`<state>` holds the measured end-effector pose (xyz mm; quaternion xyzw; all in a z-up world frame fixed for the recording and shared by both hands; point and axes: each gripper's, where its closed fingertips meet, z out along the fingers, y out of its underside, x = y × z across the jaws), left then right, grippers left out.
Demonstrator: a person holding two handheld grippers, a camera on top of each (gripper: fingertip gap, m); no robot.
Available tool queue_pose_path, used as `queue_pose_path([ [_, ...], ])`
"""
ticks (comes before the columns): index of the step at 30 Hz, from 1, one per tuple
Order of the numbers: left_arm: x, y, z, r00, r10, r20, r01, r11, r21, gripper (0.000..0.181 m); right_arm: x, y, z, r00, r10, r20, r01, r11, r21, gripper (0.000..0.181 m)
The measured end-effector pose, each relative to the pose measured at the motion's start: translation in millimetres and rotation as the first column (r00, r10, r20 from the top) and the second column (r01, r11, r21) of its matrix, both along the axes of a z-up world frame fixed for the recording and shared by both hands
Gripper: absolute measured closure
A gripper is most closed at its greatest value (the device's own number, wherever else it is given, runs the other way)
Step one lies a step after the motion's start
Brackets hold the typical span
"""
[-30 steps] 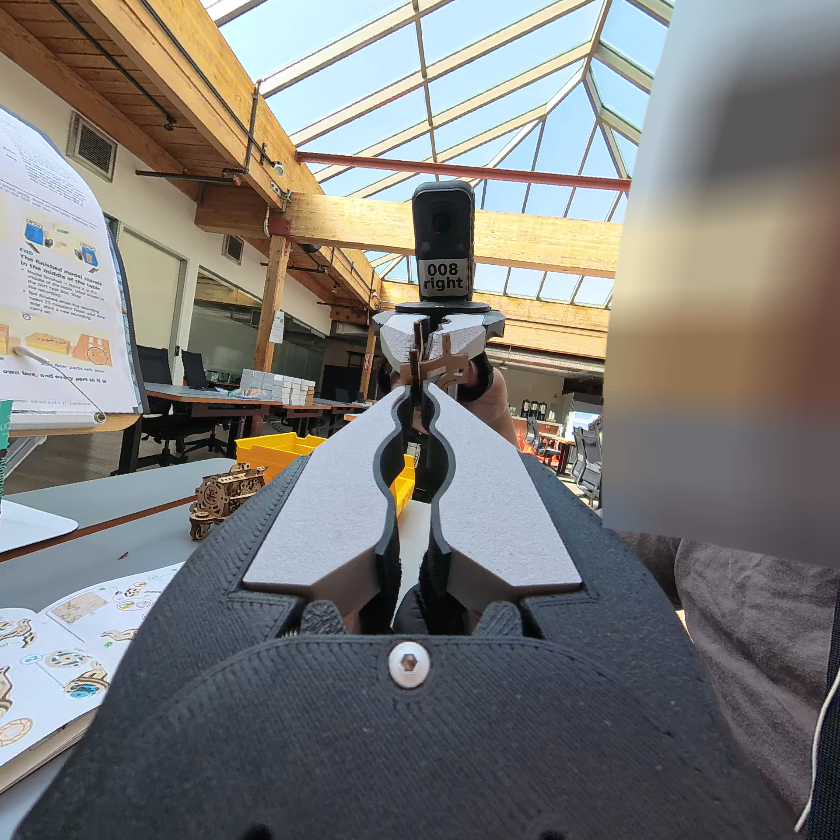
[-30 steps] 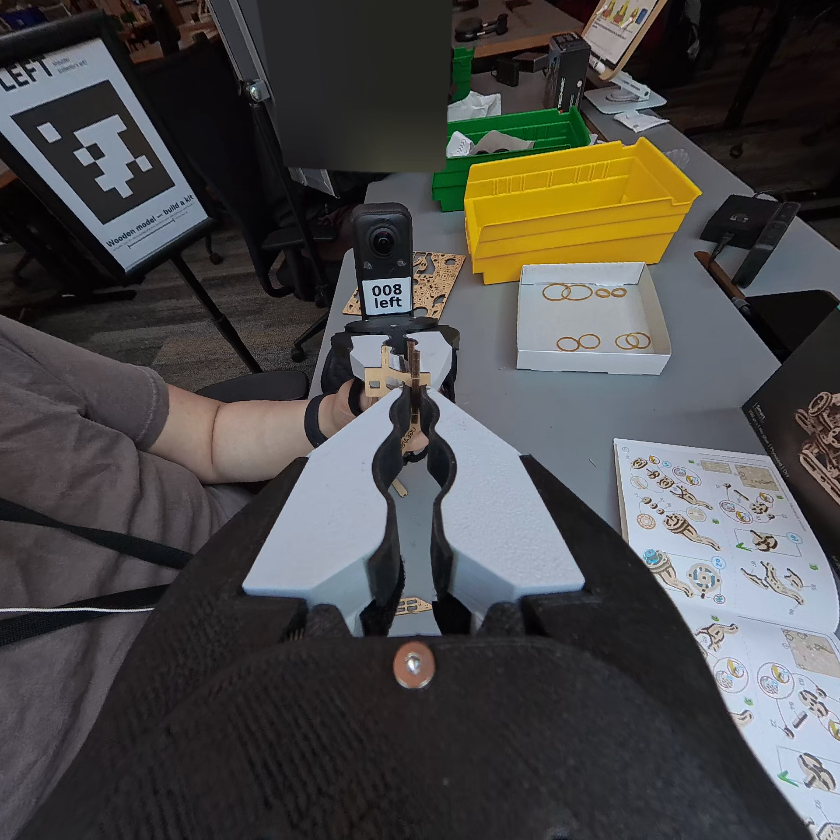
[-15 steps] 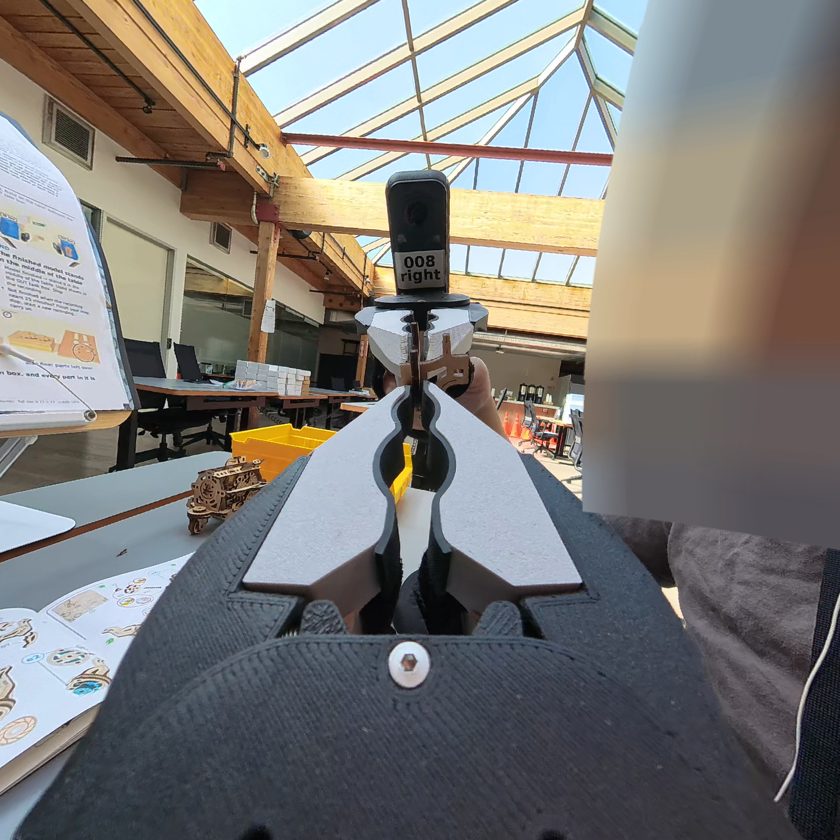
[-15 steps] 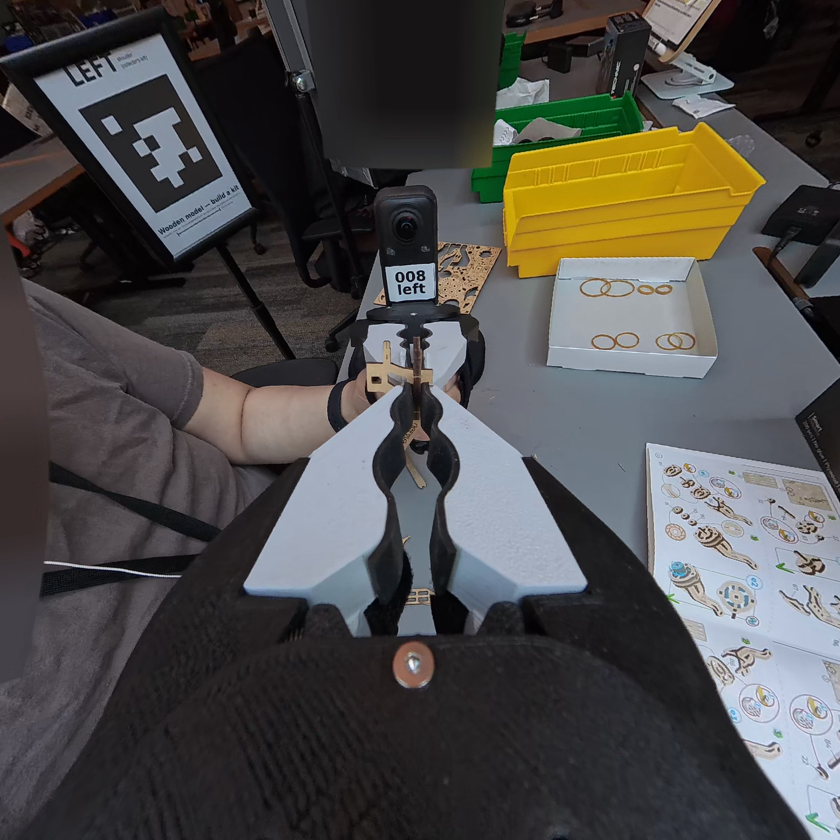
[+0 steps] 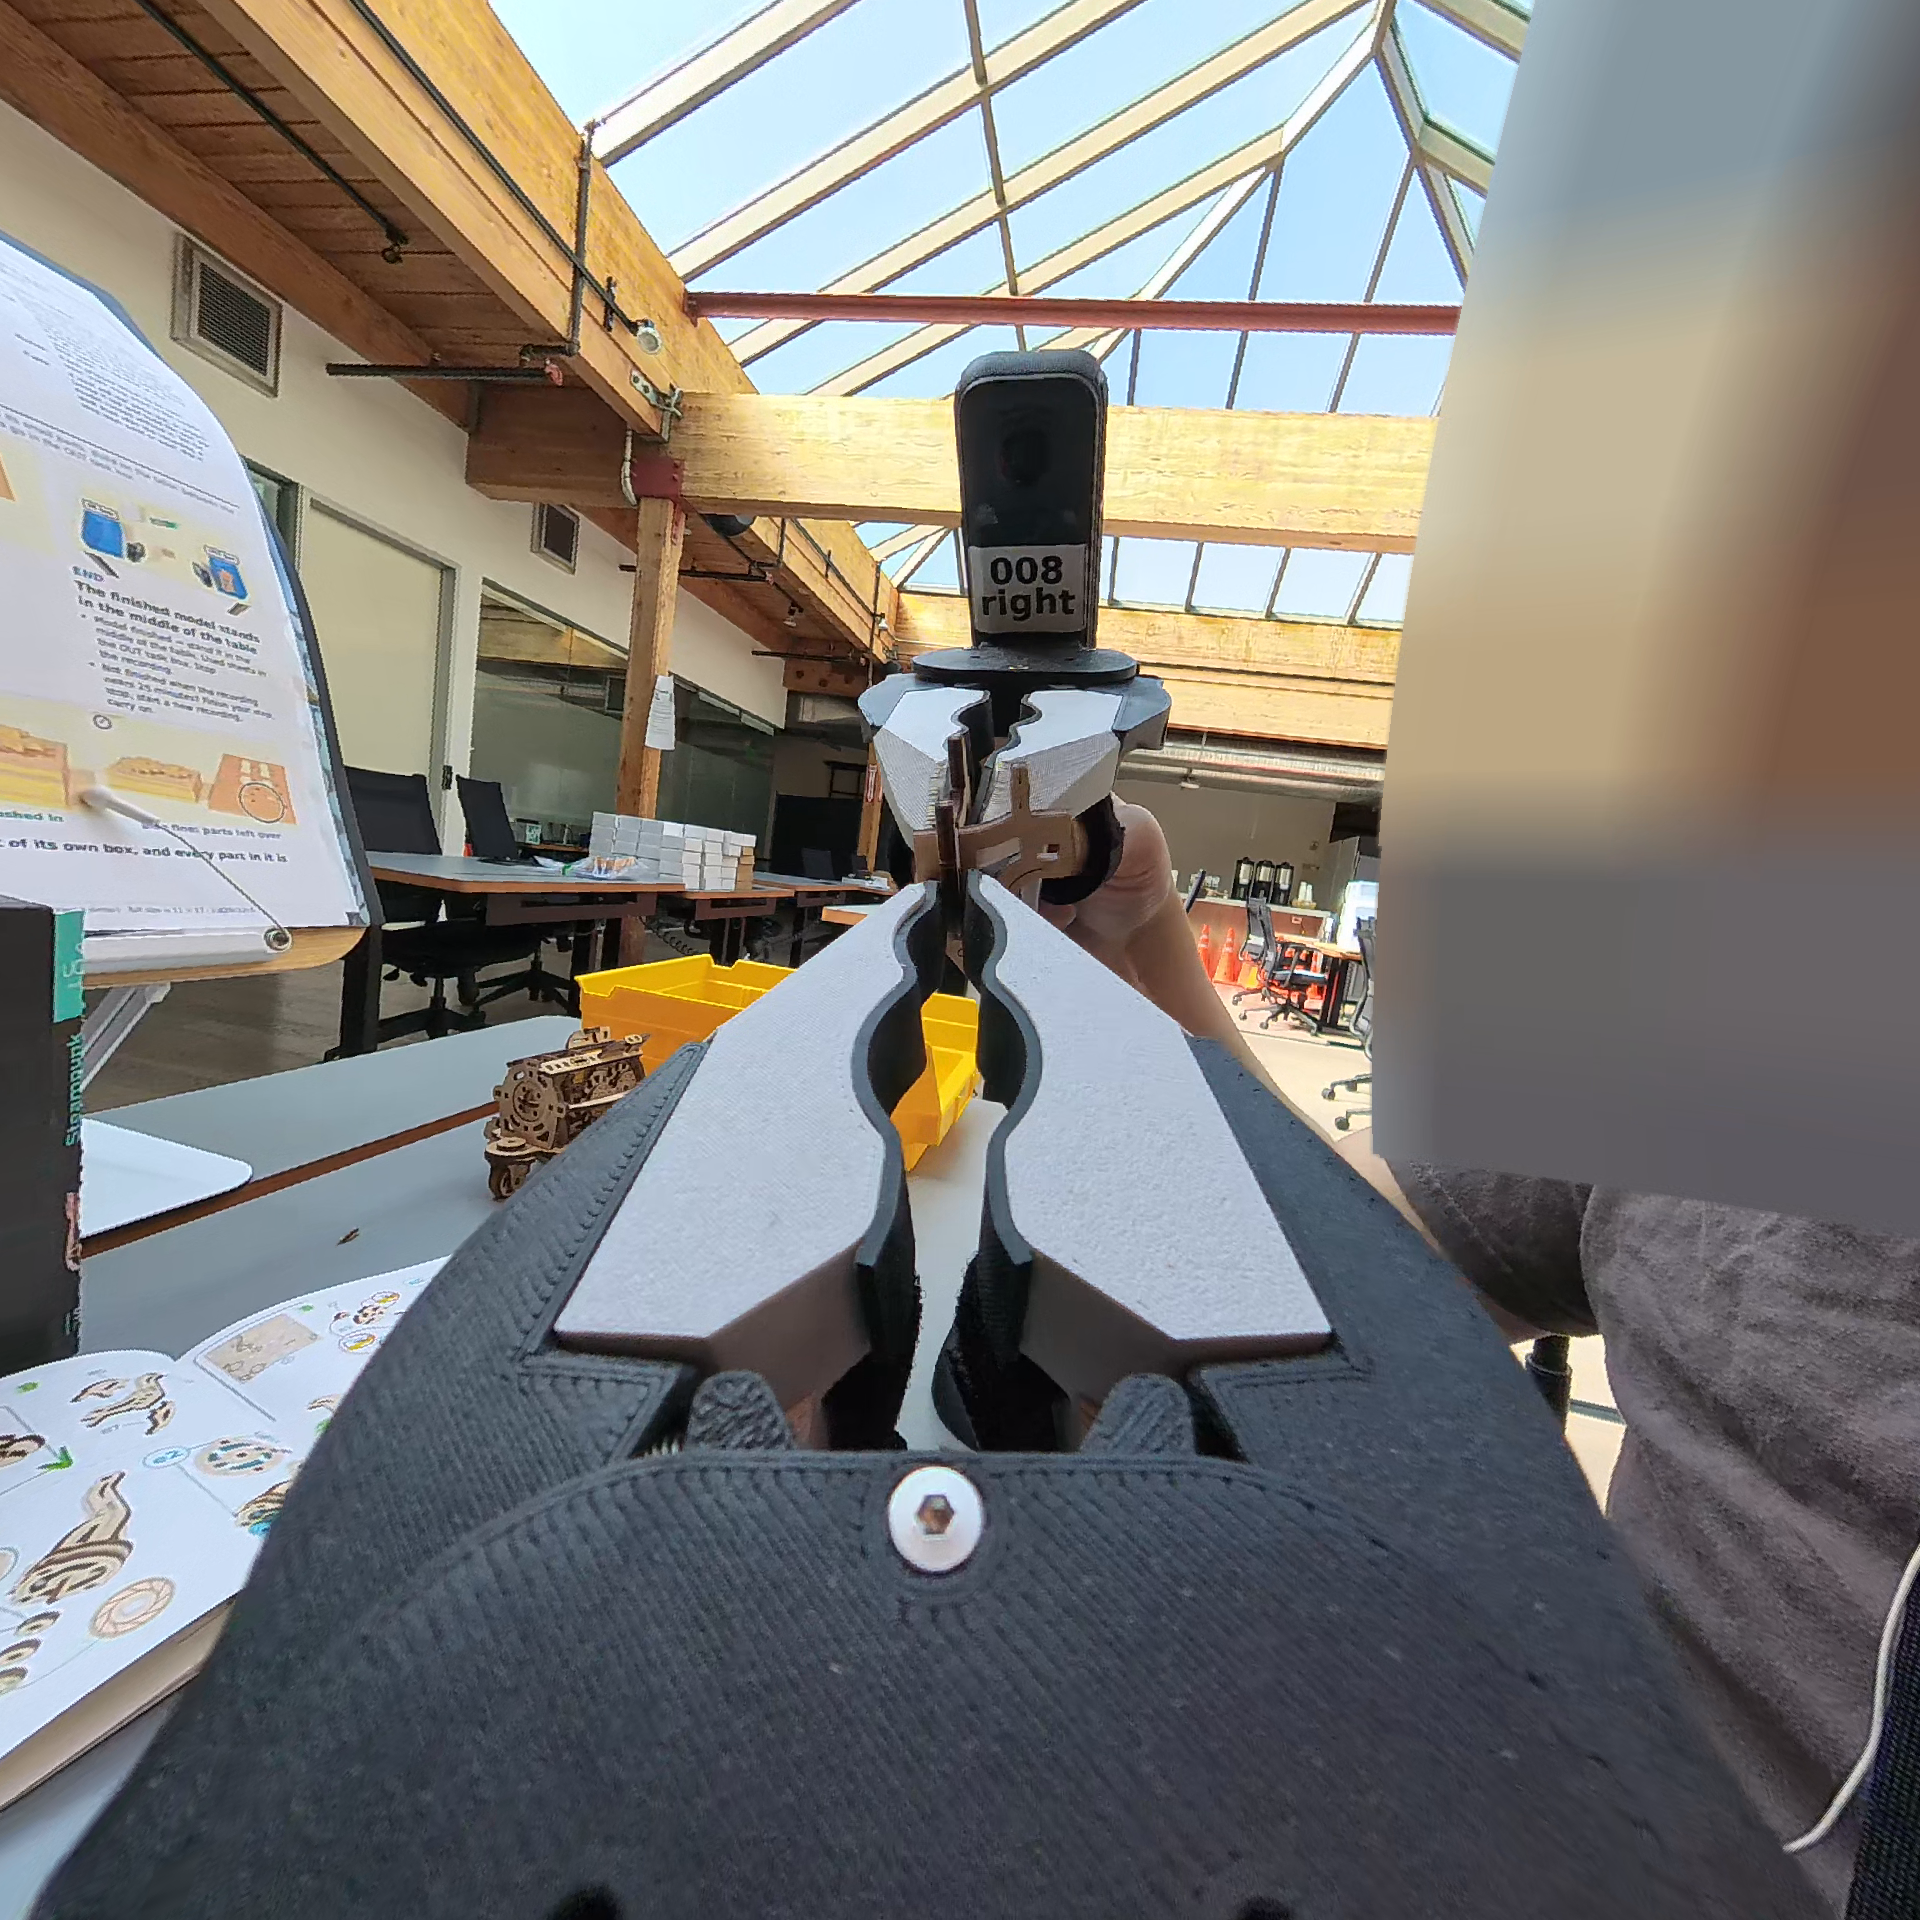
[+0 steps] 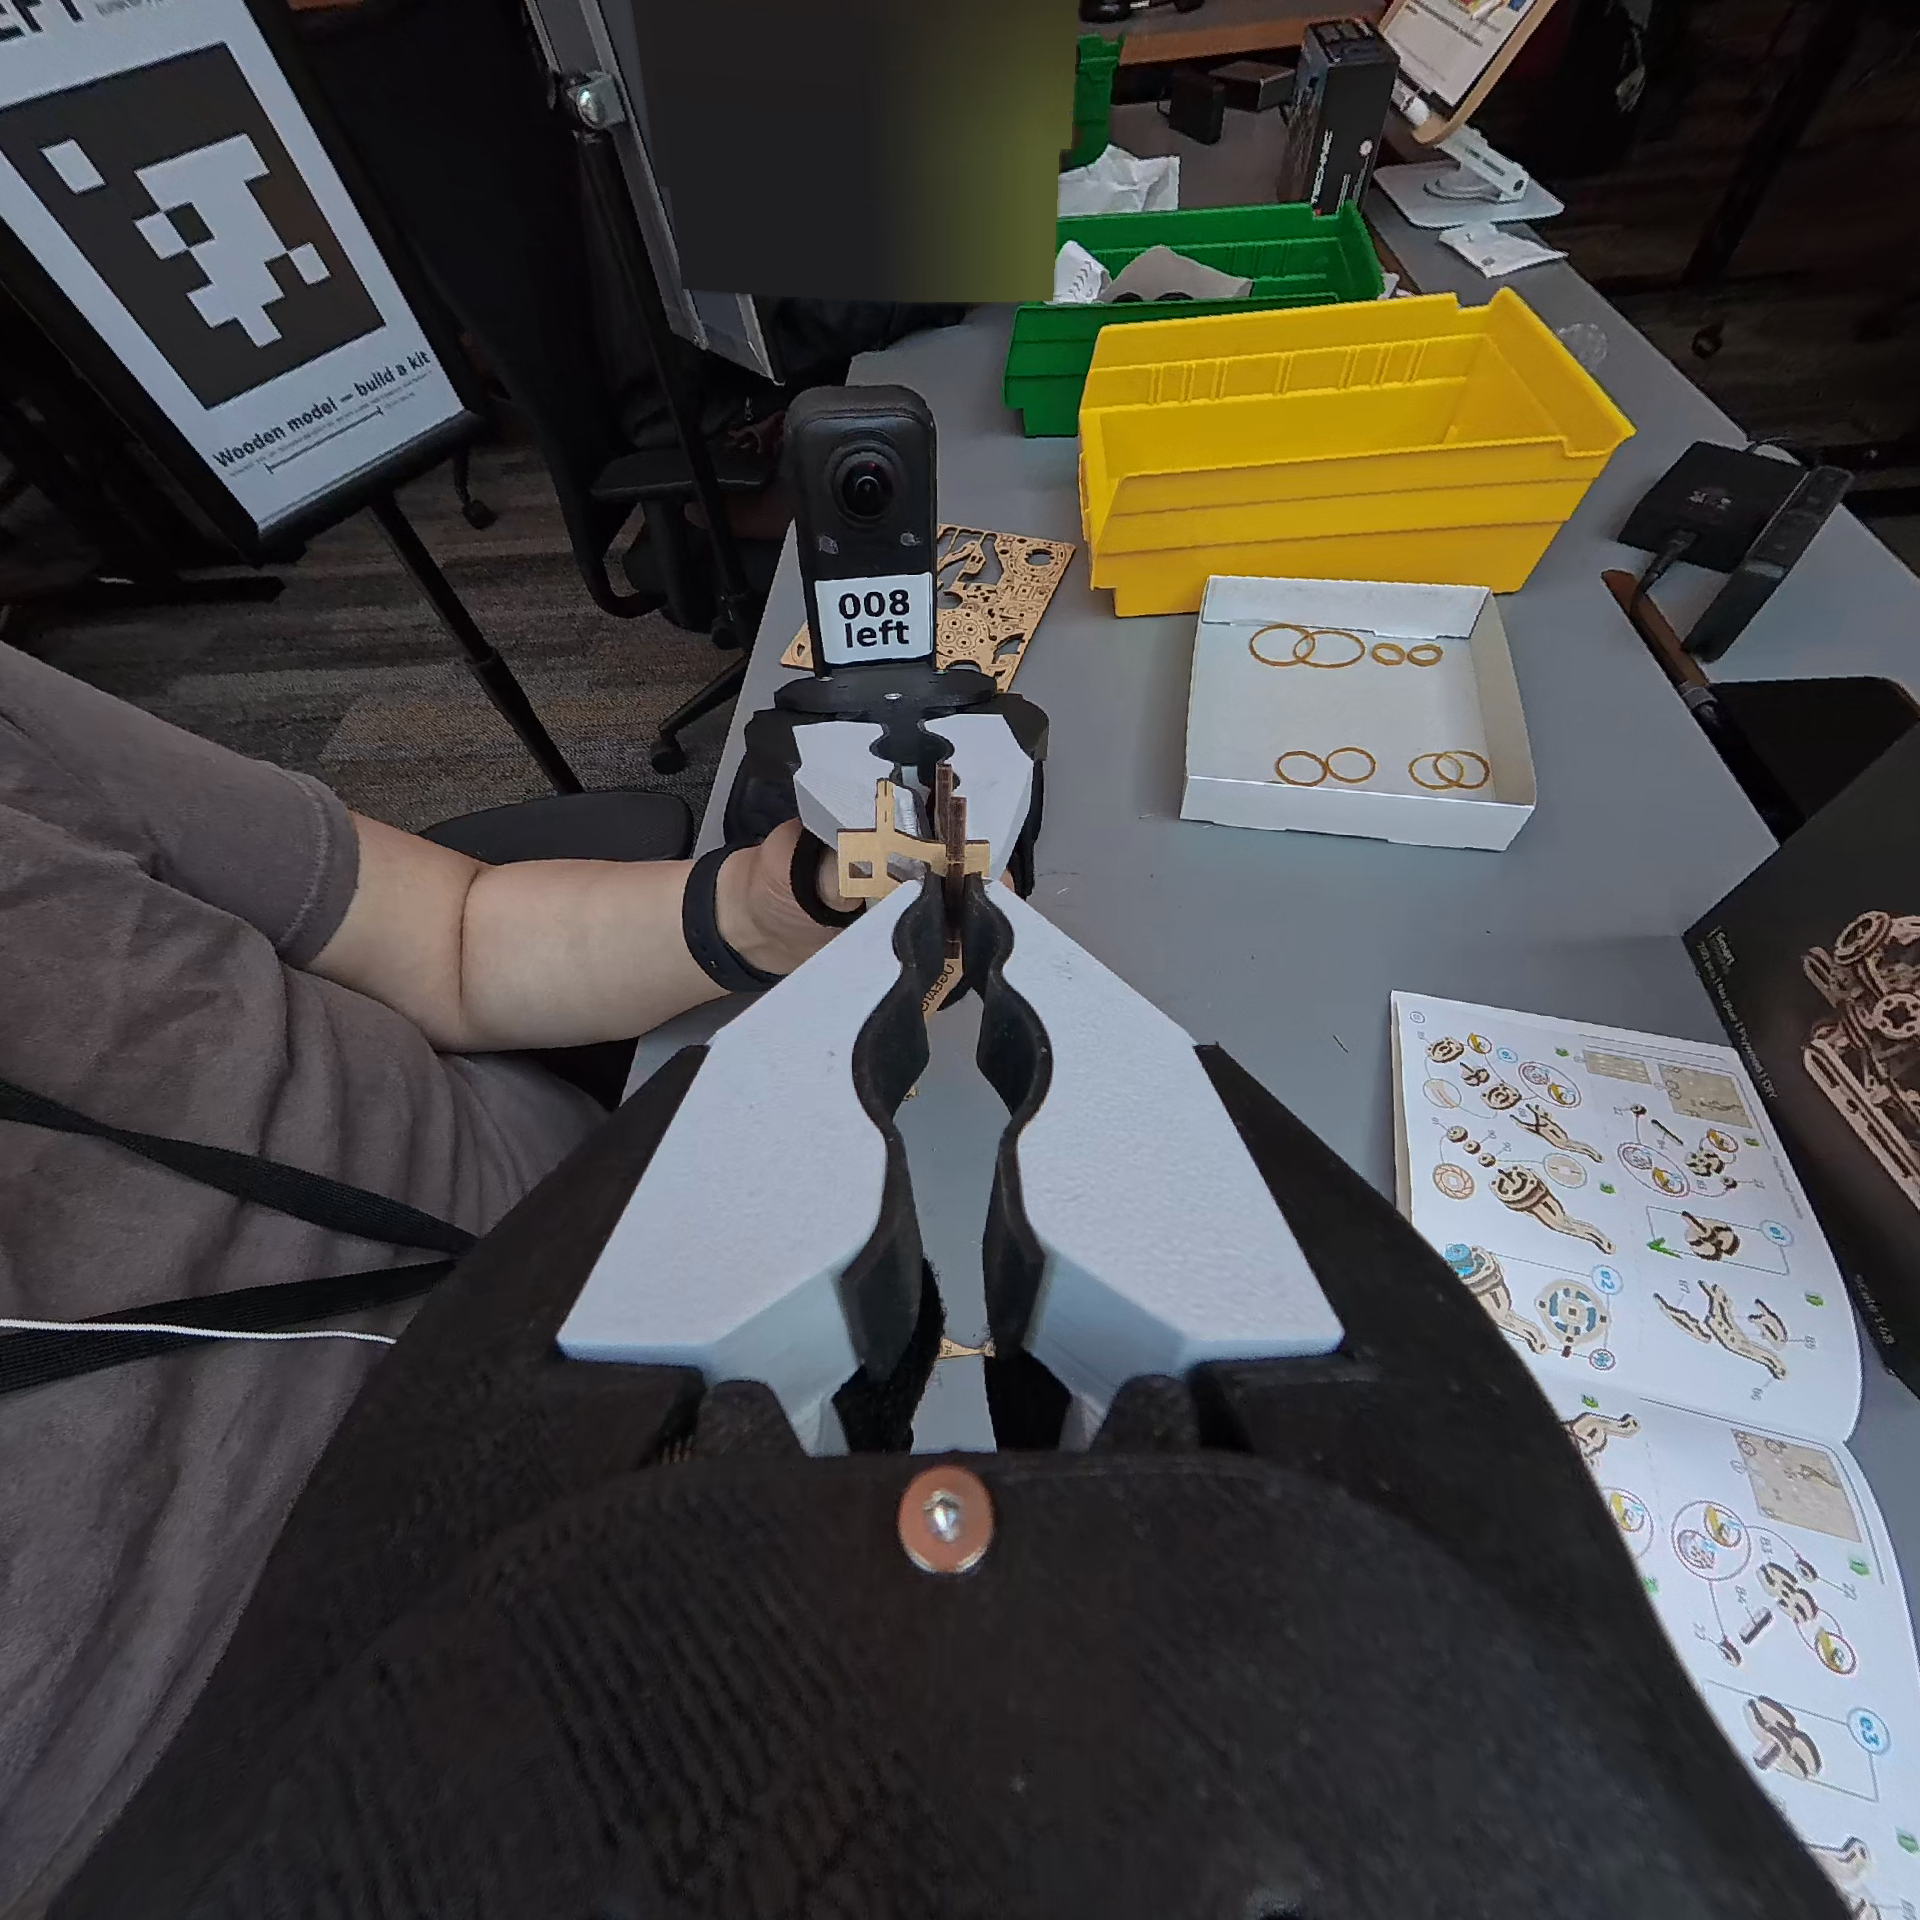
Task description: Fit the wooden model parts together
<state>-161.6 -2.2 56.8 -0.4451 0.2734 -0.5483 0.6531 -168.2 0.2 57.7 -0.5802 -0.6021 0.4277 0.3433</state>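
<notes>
My left gripper (image 5: 951,896) and my right gripper (image 6: 945,896) meet tip to tip above the grey table (image 6: 1195,935). Both are shut on thin wooden parts. My right gripper holds a flat wooden plate (image 6: 948,831) edge-on between its fingers. A pale cross-shaped wooden part (image 6: 878,857) sits across that plate at the joint, just in front of the left gripper's fingers (image 6: 831,774). In the left wrist view the cross part (image 5: 1023,836) and the edge-on plate (image 5: 951,784) show at the right gripper's fingers (image 5: 1060,758). Exactly which piece my left gripper pinches is hidden by its own tips.
A yellow bin (image 6: 1340,457), a green bin (image 6: 1195,260) and a white tray (image 6: 1351,821) holding rubber bands stand beyond. A laser-cut wooden sheet (image 6: 997,592), an instruction booklet (image 6: 1621,1247), a black box (image 6: 1849,997) and a finished wooden model (image 5: 561,1101) lie around. A person's forearm (image 6: 520,935) is at left. The tips of both grippers are at nearly the same place.
Both grippers stay shut and tip to tip on the parts. The pair has drifted slightly over the table, and the right gripper rose a little and then came back down.
</notes>
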Motion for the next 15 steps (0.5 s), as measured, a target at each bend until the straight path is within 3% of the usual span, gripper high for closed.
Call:
queue_pose_path([
  [6, 3.4, -6.7, 1.0, 0.999, -0.036, -0.011, 0.036, 0.999, 0.022, 0.181, 3.4, -7.0, 1.2, 0.997, 0.076, -0.019, -0.077, 0.994, -0.076, 0.179],
  [15, 4.2, -5.6, -0.1, 0.999, -0.028, -0.02, 0.029, 0.999, 0.023, 0.181, 4.3, -6.0, -0.2, 0.997, 0.079, -0.016, -0.079, 0.994, -0.072, 0.179],
])
